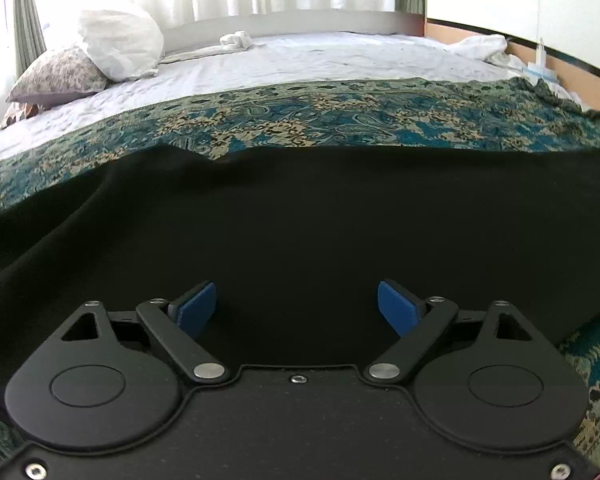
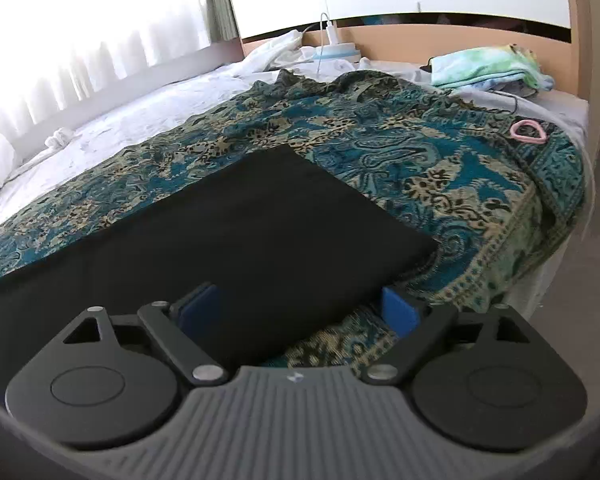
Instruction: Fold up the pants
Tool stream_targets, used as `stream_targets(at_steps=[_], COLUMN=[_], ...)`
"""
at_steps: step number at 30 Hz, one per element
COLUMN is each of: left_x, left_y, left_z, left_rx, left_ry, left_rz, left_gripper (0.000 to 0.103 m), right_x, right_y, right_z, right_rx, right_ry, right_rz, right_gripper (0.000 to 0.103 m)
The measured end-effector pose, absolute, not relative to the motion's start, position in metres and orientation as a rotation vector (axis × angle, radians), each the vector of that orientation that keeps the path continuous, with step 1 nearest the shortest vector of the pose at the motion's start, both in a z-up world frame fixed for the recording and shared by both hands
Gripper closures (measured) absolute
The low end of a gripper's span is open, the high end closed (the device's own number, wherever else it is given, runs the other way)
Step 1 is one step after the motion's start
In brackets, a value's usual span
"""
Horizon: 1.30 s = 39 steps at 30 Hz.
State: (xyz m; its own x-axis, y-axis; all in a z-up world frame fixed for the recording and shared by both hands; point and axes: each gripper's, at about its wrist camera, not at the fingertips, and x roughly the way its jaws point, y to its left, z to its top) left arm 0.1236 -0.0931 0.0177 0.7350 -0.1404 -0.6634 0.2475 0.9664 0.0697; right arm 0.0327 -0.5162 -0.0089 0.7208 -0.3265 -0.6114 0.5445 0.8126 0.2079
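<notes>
Pants (image 2: 236,236), black, lie spread flat as a long band on the teal paisley throw (image 2: 440,160) that covers the near part of the bed (image 1: 320,60), one squared end pointing toward the headboard side in the right wrist view. Both claws are spread and hold nothing: the left claw (image 1: 296,308) hovers over the middle of the cloth, the right claw (image 2: 300,308) straddles its near edge. I judge a fold is about to begin, so each claw needs to pinch that edge.
</notes>
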Motion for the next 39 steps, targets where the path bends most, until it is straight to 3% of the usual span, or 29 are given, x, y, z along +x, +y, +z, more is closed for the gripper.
stream_targets(at_steps=[4, 11, 21, 27, 28, 30, 31, 32, 39], left_x=[0.126, 0.127, 0.125, 0.115, 0.116, 0.121, 0.125, 0.128, 0.119], left_y=[-0.088, -0.084, -0.084, -0.071, -0.063, -0.046, -0.036, -0.027, 0.038], left_z=[0.014, 0.010, 0.008, 0.030, 0.032, 0.035, 0.035, 0.035, 0.035], left_rx=[0.130, 0.112, 0.111, 0.266, 0.268, 0.246, 0.228, 0.208, 0.031], left_ry=[0.720, 0.707, 0.702, 0.656, 0.645, 0.661, 0.699, 0.730, 0.725], left_rz=[-0.210, -0.206, -0.205, -0.155, -0.133, -0.073, -0.016, 0.028, 0.100], left_gripper=[0.008, 0.004, 0.001, 0.006, 0.006, 0.006, 0.008, 0.011, 0.012], right_x=[0.038, 0.009, 0.048, 0.081, 0.086, 0.094, 0.099, 0.103, 0.175], right_y=[-0.527, -0.567, -0.557, -0.552, -0.554, -0.556, -0.557, -0.557, -0.440], right_z=[-0.014, -0.020, -0.020, -0.022, -0.021, -0.018, -0.017, -0.015, 0.060], right_rx=[0.464, 0.856, 0.691, 0.667, 0.688, 0.740, 0.787, 0.815, 0.319], right_ry=[0.567, 0.448, 0.513, 0.488, 0.484, 0.493, 0.514, 0.529, 0.551], right_rz=[-0.439, -0.332, -0.355, -0.309, -0.303, -0.315, -0.331, -0.356, -0.355], right_gripper=[0.010, 0.013, 0.010, 0.010, 0.016, 0.046, 0.082, 0.091, 0.093])
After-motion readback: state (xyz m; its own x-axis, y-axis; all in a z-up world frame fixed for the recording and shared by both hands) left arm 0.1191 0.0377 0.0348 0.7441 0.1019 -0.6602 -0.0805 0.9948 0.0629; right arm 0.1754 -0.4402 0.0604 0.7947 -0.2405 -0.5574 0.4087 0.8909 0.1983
